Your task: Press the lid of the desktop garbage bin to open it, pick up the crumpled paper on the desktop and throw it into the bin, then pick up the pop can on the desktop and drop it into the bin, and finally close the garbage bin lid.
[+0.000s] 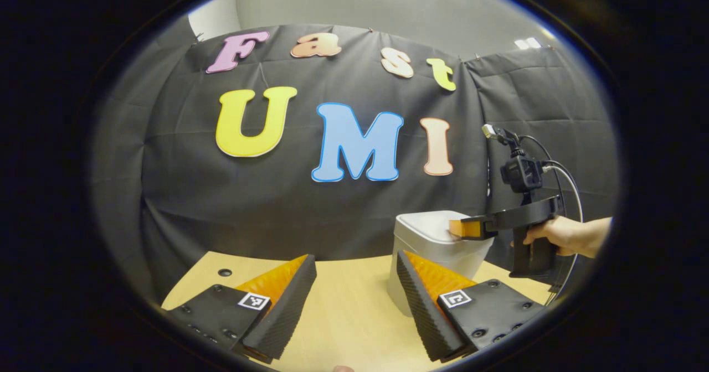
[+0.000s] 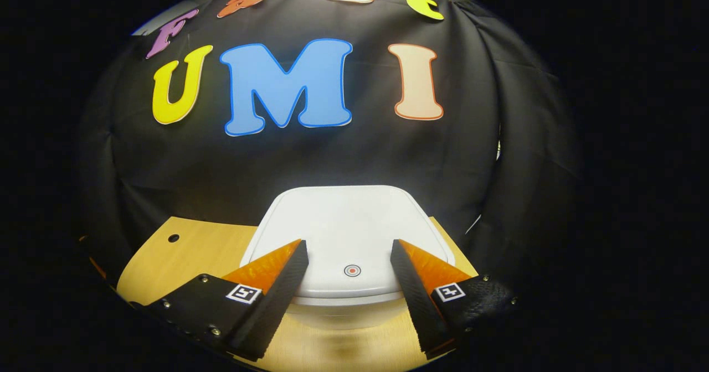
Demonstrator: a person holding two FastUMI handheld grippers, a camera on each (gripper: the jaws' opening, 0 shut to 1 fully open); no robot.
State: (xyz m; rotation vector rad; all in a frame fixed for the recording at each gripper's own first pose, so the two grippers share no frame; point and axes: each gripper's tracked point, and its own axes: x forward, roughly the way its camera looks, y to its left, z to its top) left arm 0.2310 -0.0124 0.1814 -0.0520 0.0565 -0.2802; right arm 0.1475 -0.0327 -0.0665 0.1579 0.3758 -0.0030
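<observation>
White plastic desktop garbage bin [image 2: 346,233] stands on the pale wooden worktop [image 2: 194,247] with its lid down, so opening is judged pending; right hand-held gripper [image 2: 349,261] hovers wide over the lid's button, left hand-held gripper [image 1: 357,275] wide, empty.

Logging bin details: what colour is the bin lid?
White, with a small red ring mark; the lid shows best in the right gripper view.

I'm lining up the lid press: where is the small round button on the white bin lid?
In the right gripper view, the small round red-ringed button sits near the front edge of the white plastic bin lid, between the open right tongs.
</observation>
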